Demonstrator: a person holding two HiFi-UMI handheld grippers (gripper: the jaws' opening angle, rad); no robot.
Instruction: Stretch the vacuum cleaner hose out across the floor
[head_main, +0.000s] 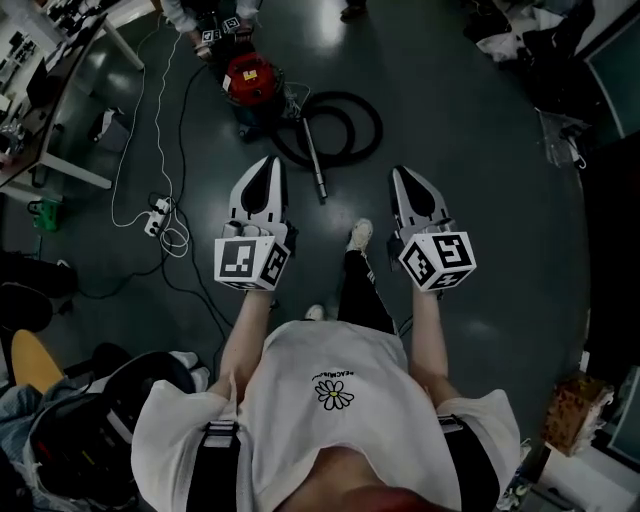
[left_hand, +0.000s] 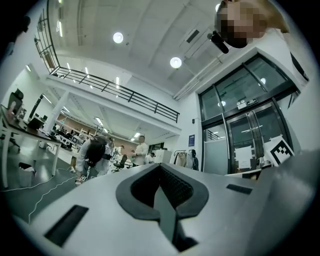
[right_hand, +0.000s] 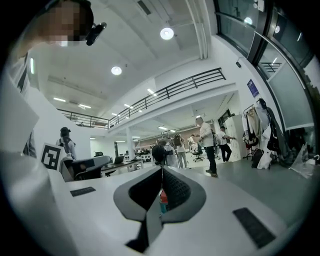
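Observation:
A red vacuum cleaner (head_main: 252, 80) stands on the dark floor ahead of me. Its black hose (head_main: 345, 125) lies coiled in a loop to its right, and the grey wand (head_main: 314, 162) points back toward me. My left gripper (head_main: 268, 163) is held level in the air, short of the wand, shut and empty. My right gripper (head_main: 400, 174) floats beside it to the right, also shut with nothing in it. In the left gripper view the left gripper (left_hand: 160, 167) shows its jaws meeting. In the right gripper view the right gripper (right_hand: 161, 171) shows a sliver of the red vacuum (right_hand: 163, 198) through its slit.
A desk (head_main: 60, 95) stands at the left, with a white cable and power strip (head_main: 158, 214) on the floor near it. Another person (head_main: 212, 18) bends behind the vacuum. Bags (head_main: 520, 40) lie at the far right. A backpack and chair (head_main: 70, 420) sit at my lower left.

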